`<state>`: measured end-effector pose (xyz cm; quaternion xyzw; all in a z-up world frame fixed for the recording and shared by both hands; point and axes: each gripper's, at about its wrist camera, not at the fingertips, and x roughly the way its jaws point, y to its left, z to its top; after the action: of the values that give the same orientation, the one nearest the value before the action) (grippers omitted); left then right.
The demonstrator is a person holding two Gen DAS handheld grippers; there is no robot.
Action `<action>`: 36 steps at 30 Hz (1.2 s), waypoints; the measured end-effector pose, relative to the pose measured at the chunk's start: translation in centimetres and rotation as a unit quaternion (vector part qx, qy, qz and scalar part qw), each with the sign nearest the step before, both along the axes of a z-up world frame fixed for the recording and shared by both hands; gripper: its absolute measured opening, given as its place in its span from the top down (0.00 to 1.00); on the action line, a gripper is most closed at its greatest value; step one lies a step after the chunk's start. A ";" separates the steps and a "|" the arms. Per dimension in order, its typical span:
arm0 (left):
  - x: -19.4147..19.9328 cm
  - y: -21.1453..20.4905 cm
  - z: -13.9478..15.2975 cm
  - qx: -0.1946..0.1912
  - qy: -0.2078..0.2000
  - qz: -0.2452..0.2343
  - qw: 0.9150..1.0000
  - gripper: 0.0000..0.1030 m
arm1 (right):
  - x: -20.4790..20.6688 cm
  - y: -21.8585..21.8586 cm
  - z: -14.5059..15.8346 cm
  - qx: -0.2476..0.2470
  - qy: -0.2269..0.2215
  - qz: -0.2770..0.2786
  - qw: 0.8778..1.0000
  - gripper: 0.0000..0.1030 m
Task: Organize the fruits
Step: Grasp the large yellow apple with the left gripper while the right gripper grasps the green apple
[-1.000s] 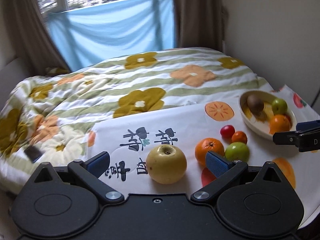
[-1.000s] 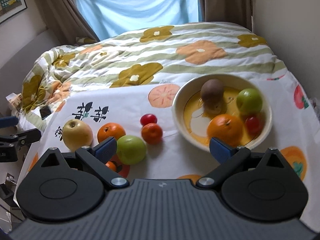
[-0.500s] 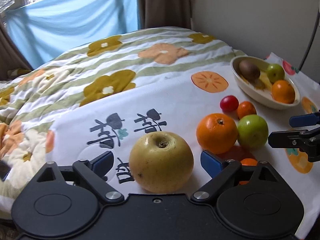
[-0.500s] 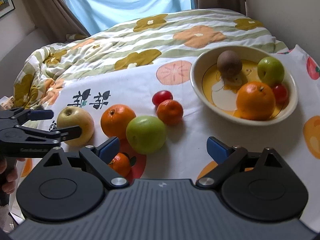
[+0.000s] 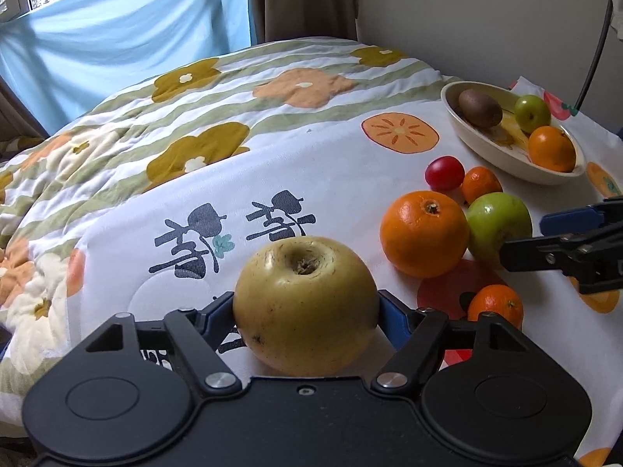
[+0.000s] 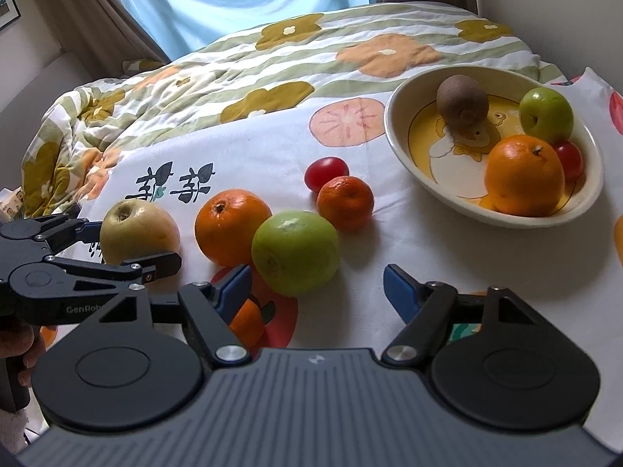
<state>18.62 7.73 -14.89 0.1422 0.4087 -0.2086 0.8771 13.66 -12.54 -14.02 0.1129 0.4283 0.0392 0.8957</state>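
Note:
My left gripper (image 5: pixel 305 313) is shut on a yellow apple (image 5: pixel 305 303), which rests on the white printed cloth (image 5: pixel 272 179); it also shows in the right wrist view (image 6: pixel 136 233). My right gripper (image 6: pixel 317 290) is open, just short of a green apple (image 6: pixel 295 257), its left finger beside the apple. Next to it lie a large orange (image 6: pixel 229 225), a small mandarin (image 6: pixel 344 203), a red tomato (image 6: pixel 325 173) and another small mandarin (image 6: pixel 245 321) under the left finger. A cream bowl (image 6: pixel 401 148) at the right holds a kiwi, a green apple, an orange and a tomato.
A flowered quilt (image 5: pixel 175 116) covers the bed behind the cloth. A wall (image 5: pixel 486 11) stands close on the right, with curtains and a blue sheet at the back. The person's hand (image 6: pixel 23 346) holds the left gripper's handle.
My left gripper has moved forward and shut on the yellow apple. My right gripper has moved closer to the green apple and stays open.

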 end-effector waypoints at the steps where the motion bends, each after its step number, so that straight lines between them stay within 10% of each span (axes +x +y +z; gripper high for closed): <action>1: -0.1 0.1 0.0 0.000 0.000 0.000 1.000 0.23 | 0.1 0.1 -0.1 0.002 0.001 0.000 1.000 0.17; 36: -5.3 0.9 3.1 -0.020 -0.006 0.075 0.997 0.23 | -0.1 -0.3 1.0 -0.002 -0.028 0.030 0.999 0.33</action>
<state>13.37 8.58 -11.80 0.0947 0.4085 -0.1497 0.8954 13.53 -12.84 -13.01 0.0973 0.4062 0.0679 0.9060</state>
